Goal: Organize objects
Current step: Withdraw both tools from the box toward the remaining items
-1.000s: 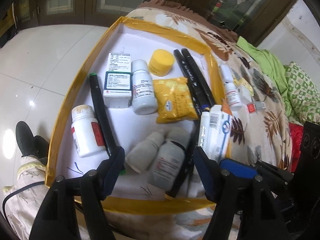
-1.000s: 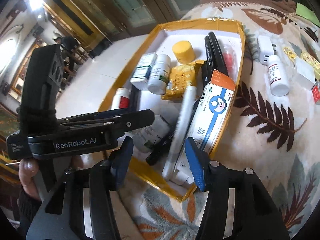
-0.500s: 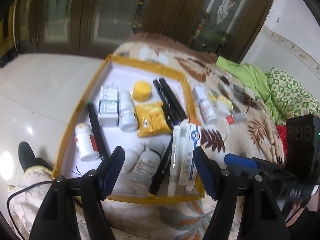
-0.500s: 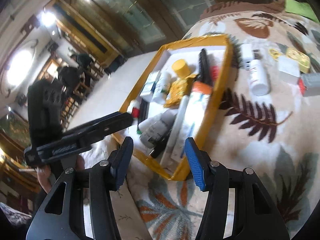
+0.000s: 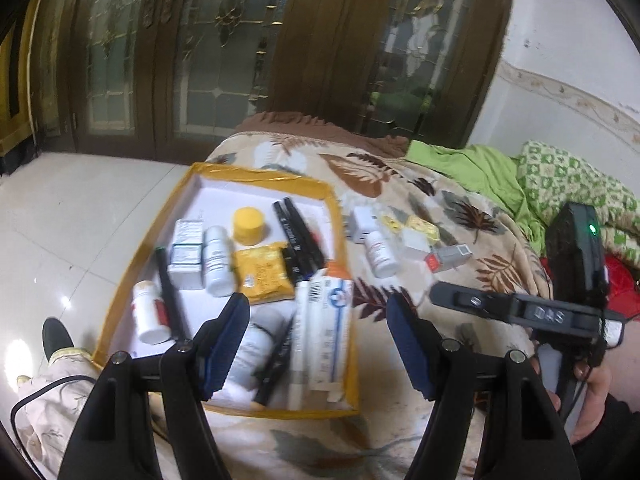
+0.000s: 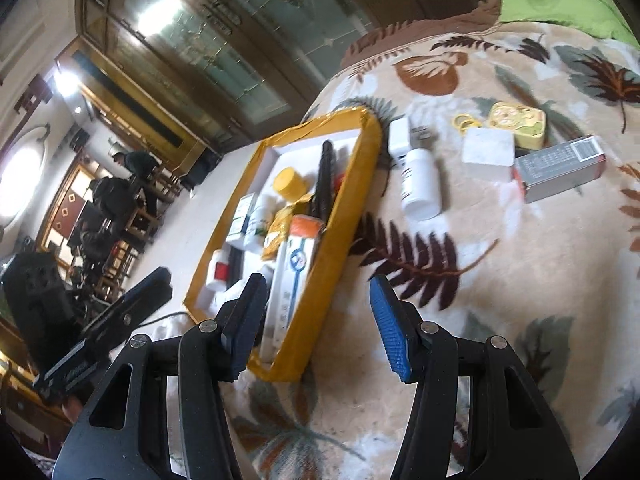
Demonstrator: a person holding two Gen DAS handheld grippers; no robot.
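Between the spread fingers of the left tool (image 5: 318, 330) and the right tool (image 6: 316, 322), nothing is held. Just beyond both, a yellow-edged tray (image 5: 224, 402) crowded with bottles, boxes and pens is seen on the leaf-patterned blanket (image 6: 500, 300). Farther off, right of the tray, a white bottle (image 6: 420, 182) is laid among small boxes.
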